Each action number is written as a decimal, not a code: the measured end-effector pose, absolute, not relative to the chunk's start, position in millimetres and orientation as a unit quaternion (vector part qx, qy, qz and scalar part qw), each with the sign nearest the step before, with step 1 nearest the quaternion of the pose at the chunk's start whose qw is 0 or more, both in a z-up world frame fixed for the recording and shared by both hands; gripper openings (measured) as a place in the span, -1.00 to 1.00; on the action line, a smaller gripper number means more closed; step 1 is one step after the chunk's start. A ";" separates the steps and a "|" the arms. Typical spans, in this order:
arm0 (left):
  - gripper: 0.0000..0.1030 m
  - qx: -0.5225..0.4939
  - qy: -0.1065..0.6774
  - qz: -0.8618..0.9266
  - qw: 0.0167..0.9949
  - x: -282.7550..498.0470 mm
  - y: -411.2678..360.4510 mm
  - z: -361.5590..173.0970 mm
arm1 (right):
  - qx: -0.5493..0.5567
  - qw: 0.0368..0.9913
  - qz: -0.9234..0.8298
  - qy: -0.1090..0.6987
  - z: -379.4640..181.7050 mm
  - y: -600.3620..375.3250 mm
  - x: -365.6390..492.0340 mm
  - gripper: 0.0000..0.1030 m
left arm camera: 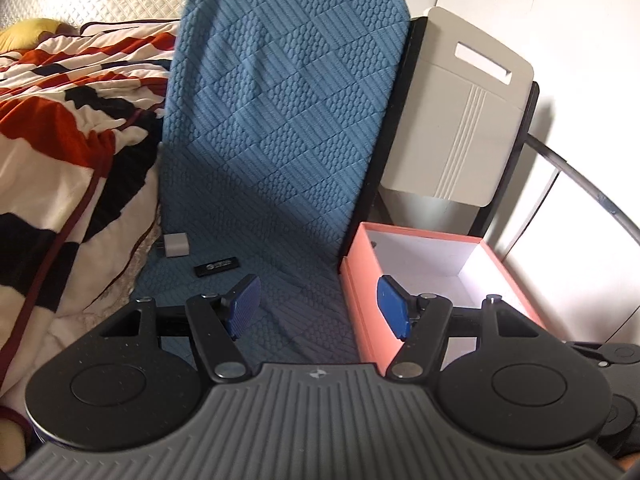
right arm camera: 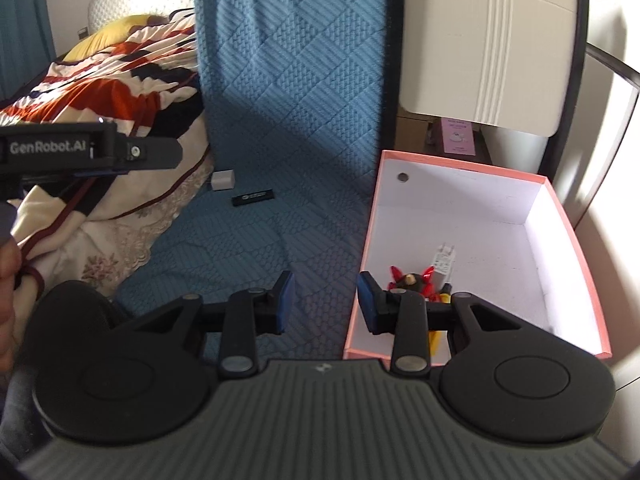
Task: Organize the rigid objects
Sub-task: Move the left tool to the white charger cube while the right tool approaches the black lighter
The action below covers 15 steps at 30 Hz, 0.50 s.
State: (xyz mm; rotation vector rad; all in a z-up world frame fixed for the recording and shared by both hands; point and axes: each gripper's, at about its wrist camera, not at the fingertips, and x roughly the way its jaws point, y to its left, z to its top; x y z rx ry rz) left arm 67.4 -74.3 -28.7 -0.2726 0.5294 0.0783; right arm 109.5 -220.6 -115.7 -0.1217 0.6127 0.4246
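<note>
A pink box with a white inside (left arm camera: 360,280) (right arm camera: 576,216) stands at the right edge of the blue bed cover (left arm camera: 280,140) (right arm camera: 296,120). In the right wrist view it holds a white plug adapter (right arm camera: 443,261) and a red and black toy (right arm camera: 412,280). A white charger cube (left arm camera: 175,244) (right arm camera: 222,180) and a black flat stick (left arm camera: 217,266) (right arm camera: 253,197) lie on the cover near the quilt. My left gripper (left arm camera: 318,310) is open and empty above the cover, beside the box's near corner. My right gripper (right arm camera: 326,304) is open and empty over the box's left wall.
A crumpled red, black and white quilt (left arm camera: 60,140) (right arm camera: 120,80) covers the bed's left side. A grey plastic chair back (left arm camera: 460,120) (right arm camera: 488,40) stands behind the box against the wall. The left gripper's body (right arm camera: 80,152) shows at the left of the right wrist view.
</note>
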 end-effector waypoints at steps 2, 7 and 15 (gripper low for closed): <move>0.36 -0.134 0.258 0.045 0.956 59.6 -67.6 -37.1 | -0.064 0.929 0.210 0.299 -119.0 -213.5 106.5 -0.26; 0.36 -0.152 0.254 0.070 0.953 45.9 -48.1 -59.2 | -0.077 0.921 0.219 0.312 -129.9 -199.6 105.7 -0.26; 0.36 -0.143 0.249 0.090 0.954 57.4 -31.8 -93.0 | -0.089 0.917 0.205 0.332 -144.3 -194.6 129.8 -0.27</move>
